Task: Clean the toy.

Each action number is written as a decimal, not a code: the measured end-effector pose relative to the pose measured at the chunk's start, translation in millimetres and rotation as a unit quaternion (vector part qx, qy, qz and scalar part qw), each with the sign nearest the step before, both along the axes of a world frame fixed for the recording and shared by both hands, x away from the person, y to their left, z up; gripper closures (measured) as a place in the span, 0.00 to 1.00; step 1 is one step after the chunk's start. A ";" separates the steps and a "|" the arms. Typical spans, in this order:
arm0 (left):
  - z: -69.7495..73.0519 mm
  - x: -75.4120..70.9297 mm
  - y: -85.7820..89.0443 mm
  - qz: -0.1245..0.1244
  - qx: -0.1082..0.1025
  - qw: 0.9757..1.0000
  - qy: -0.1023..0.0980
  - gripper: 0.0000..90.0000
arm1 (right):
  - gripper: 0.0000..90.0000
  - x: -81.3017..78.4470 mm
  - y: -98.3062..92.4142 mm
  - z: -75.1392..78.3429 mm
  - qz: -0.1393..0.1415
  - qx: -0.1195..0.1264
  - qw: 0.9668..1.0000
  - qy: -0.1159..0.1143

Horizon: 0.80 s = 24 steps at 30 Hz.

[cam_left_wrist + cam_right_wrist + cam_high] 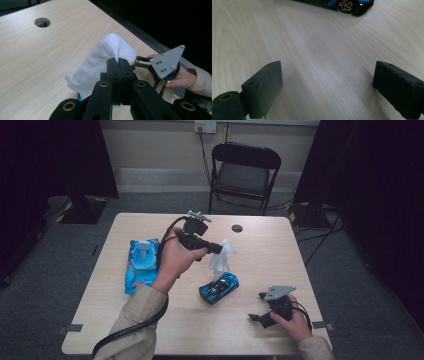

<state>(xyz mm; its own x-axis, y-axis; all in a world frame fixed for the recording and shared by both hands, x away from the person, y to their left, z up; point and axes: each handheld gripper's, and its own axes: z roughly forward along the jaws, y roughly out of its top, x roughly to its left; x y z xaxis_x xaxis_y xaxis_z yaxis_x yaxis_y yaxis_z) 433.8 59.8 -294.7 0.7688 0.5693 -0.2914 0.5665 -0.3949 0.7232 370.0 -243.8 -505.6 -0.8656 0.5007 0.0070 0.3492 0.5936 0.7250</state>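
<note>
Wet wipe hangs pinched between the closed fingers of the left gripper, a white sheet held by one corner and drooping below them, off the desk. Just under and beyond its hanging edge sits the blue toy car; the blue wipe pack, flap up, lies on the far side of the holding hand. The right gripper rests low near the desk's near edge, its fingers spread wide with nothing between them, the car's wheel ahead of them.

The step looks like bringing the wipe to the car to clean it. To do that well, keep the pinch firm on the thin corner, lower the loose part onto the car's roof, and let the free gripper brace the car so it does not roll.

The desk is pale wood grain with a round cable hole. Beyond it stand a black folding chair, grey carpet and dark curtains
</note>
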 end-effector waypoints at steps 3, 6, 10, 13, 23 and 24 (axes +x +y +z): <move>-3.4 -3.0 -12.3 -0.010 -0.001 1.000 0.002 0.99 | 0.09 0.0 0.0 0.0 0.000 0.000 1.000 0.000; -6.7 -5.3 -23.3 -0.023 -0.003 1.000 0.003 0.99 | 0.09 0.0 0.0 0.0 0.000 0.000 1.000 0.000; -14.8 -9.1 -37.7 -0.041 -0.004 0.999 0.011 0.99 | 0.09 0.0 0.0 0.0 0.000 0.000 1.000 0.000; -26.0 -12.5 -49.5 -0.059 -0.001 0.998 0.019 0.99 | 0.09 0.0 0.0 0.0 0.000 0.000 1.000 0.000; -69.5 -23.1 -82.5 -0.097 -0.004 0.994 0.053 0.99 | 0.09 0.1 0.0 -0.1 0.000 0.000 1.000 -0.001; -74.6 -23.6 -85.0 -0.103 -0.005 0.993 0.059 0.99 | 0.09 0.0 0.0 -0.1 0.000 0.000 1.000 -0.001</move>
<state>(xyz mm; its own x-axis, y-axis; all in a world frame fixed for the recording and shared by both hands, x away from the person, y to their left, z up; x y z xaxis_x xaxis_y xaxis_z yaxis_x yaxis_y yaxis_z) 410.2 -25.2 -369.2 0.8290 0.4000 -0.3908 0.5552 -0.5045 0.6612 370.0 -243.8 -505.7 -0.8658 0.5003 0.0061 0.3481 0.5935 0.7257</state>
